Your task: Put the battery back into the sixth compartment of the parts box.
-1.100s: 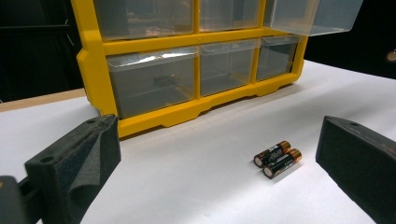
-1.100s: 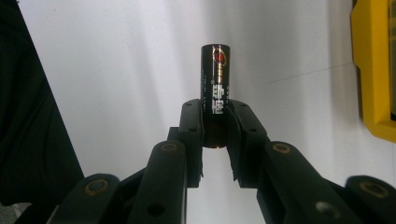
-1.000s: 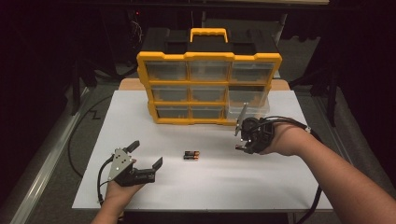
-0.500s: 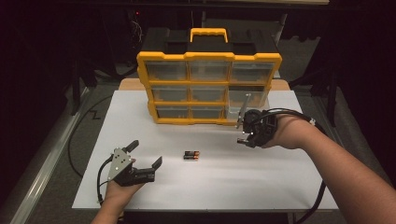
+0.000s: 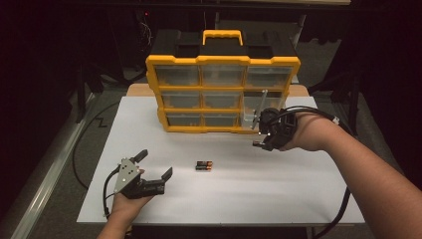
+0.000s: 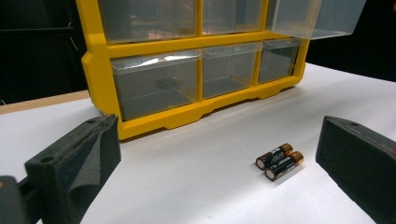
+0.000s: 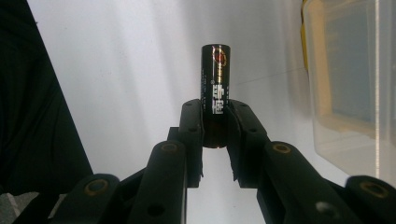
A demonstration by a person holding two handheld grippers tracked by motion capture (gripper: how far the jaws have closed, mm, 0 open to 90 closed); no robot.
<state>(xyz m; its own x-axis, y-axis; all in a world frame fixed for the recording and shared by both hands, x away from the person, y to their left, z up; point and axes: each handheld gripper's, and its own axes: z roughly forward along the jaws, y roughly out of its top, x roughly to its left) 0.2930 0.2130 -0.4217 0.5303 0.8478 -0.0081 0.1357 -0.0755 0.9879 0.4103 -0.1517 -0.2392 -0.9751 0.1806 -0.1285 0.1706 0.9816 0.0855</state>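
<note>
Counter: white top [image 5: 298, 194], carrying everything.
Organizer: yellow frame with black handle [image 5: 222, 94], standing upright toward the far edge; three rows of clear drawers, the middle-right drawer [image 5: 256, 107] pulled out.
Right tool: [image 5: 260, 134] held up near the far right of the counter, just in front of the open drawer; jaws clamped on one battery.
Left tool: [image 5: 152, 167] resting near the near left corner, jaws wide apart with nothing between them.
Held battery: [image 7: 215, 93] black cylinder with gold and red markings and white lettering, gripped at its lower part, the rest sticking out beyond the jaw tips.
Loose batteries: two [image 5: 203, 166], black with copper ends, lying side by side and touching, mid-counter.
</note>
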